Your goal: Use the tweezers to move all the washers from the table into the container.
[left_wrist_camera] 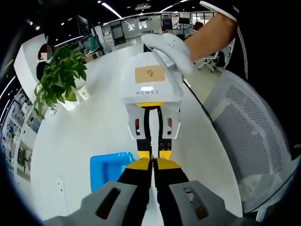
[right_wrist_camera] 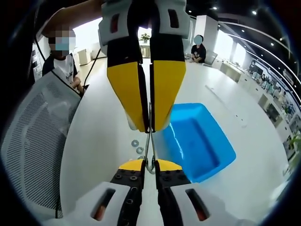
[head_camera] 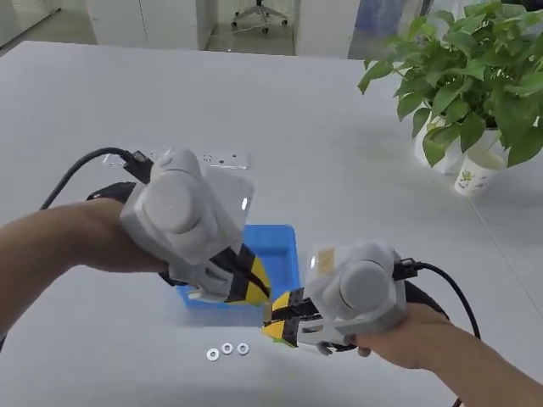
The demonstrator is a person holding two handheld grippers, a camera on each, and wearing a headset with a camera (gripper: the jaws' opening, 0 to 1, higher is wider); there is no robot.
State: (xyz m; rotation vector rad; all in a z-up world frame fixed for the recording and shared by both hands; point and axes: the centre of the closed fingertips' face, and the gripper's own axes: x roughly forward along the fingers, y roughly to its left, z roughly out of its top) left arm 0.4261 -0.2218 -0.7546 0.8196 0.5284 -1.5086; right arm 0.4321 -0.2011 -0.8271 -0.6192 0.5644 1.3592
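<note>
Head view: above, facing forward and down over the table (head_camera: pixel 297 110). Left gripper view faces the right gripper (left_wrist_camera: pixel 153 153) close up; right gripper view, the left gripper (right_wrist_camera: pixel 150 128). All three share the container (head_camera: pixel 280 246).

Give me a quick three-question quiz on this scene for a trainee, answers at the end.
1. How many washers lie on the table?
2. True or false: the tweezers lie loose on the table.
3. In the head view, what stands at the table's far right? A) a potted plant B) a toolbox C) a lamp

Key: 1) Three, in a short row near the blue container. 2) False: the left gripper and the right gripper are both shut on the tweezers. 3) A.
</note>
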